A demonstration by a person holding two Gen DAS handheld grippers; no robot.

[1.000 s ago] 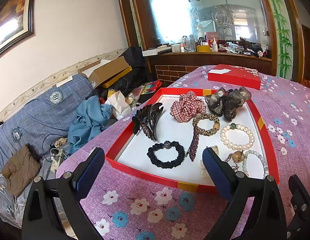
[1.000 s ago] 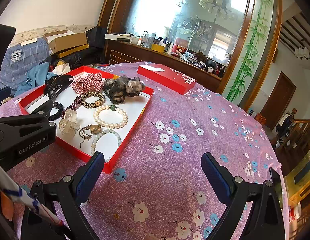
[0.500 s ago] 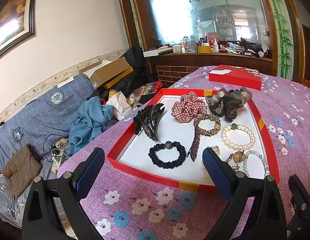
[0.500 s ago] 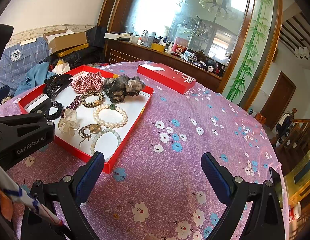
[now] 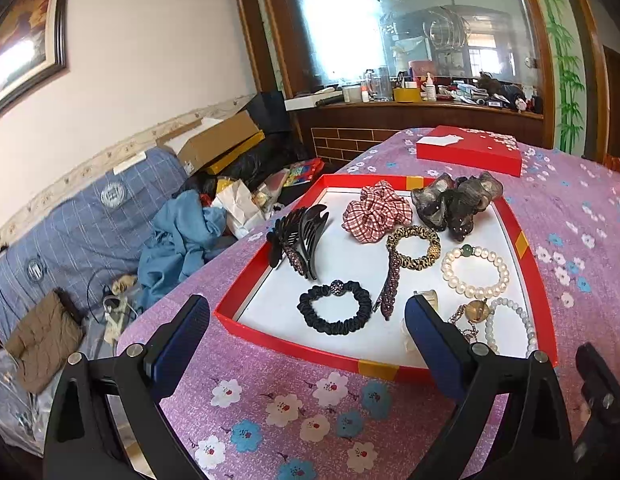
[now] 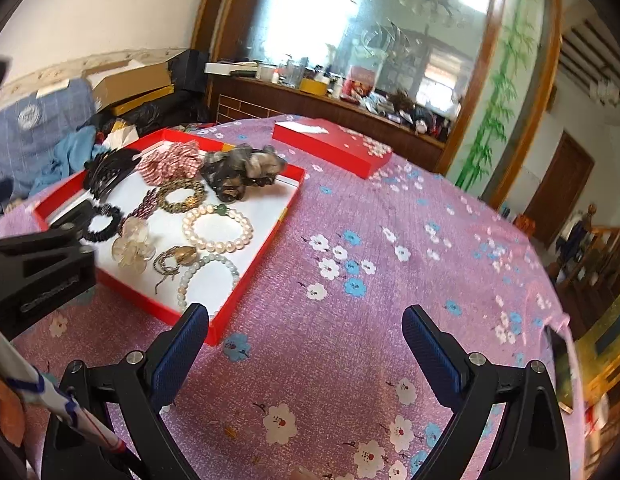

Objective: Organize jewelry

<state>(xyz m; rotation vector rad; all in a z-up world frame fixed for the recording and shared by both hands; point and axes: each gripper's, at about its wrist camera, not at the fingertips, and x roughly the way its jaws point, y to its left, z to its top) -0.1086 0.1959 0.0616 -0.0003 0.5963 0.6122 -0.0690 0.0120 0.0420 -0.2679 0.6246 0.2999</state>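
Jewelry lies spread in the shallow red cardboard tray [image 5: 525, 240] on the purple flowered surface [image 6: 349, 280]: a white pearl bracelet [image 5: 475, 270], a black fabric hair tie [image 5: 333, 312] and more. I cannot tell if sorting is starting or finished. My left hand-held gripper [image 5: 306, 328] hovers wide open at the tray's near edge. My right hand-held gripper [image 6: 306, 340] hovers open beside the tray.

The purple flowered tablecloth [image 5: 302, 396] has a faintly glittering, grainy weave. The shallow red cardboard tray [image 5: 526, 240] looks smooth, its white floor matt. In it, the round white pearl bracelet [image 5: 475, 267] shines glossy, the red checked fabric scrunchie [image 5: 375, 211] is soft cloth, and the black plastic claw clip [image 5: 300, 239] gleams. The gripper fingers' blue pads [image 6: 178, 354] look ribbed and rubbery.
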